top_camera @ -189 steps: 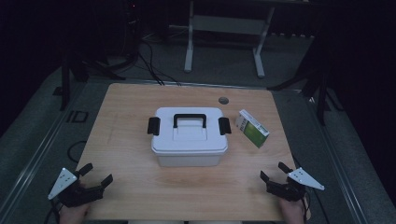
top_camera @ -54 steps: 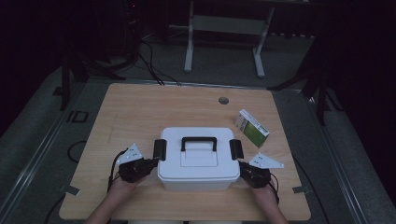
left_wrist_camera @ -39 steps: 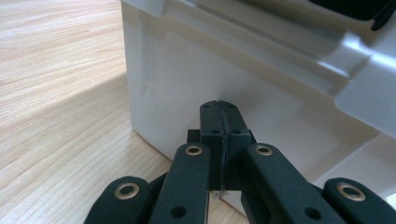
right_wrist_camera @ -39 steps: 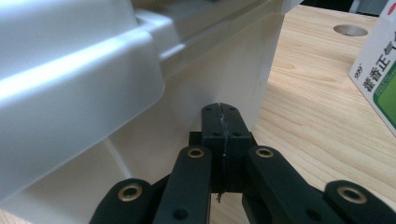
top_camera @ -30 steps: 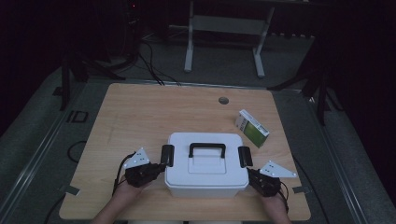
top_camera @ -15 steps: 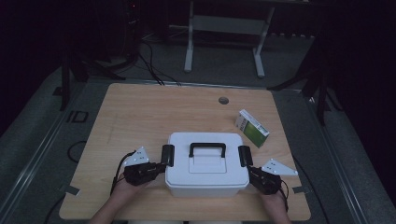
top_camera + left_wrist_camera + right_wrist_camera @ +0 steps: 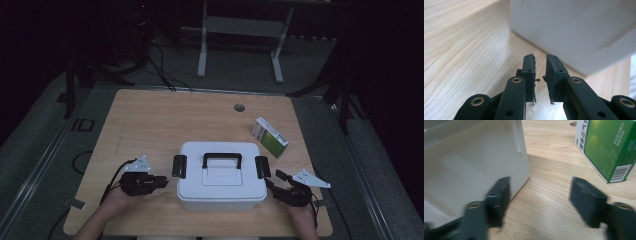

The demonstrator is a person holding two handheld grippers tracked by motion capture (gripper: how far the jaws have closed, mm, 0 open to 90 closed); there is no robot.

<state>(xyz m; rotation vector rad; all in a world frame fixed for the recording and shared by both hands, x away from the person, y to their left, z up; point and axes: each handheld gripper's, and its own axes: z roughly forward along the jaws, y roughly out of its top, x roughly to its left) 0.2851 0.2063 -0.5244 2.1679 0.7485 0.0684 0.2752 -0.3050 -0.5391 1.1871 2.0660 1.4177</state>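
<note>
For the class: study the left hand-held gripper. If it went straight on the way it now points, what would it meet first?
Most likely the white storage box: the left hand-held gripper, jaws slightly apart and holding nothing, points at its near side wall over bare table. How far off is unclear.

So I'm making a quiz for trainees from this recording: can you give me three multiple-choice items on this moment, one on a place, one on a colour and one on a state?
1. Where does the green and white carton lie?
A. on the box lid
B. on the table beyond the box's right end
C. at the table's left edge

2. What colour is the handle of the white storage box?
A. black
B. red
C. white

3. How is the right gripper?
A. shut on the carton
B. shut on the handle
C. open, with nothing between its fingers

Answers: 1 B, the high view shows it there; 2 A, it is dark against the lid; 3 C, bare wood shows between the fingers.
</note>
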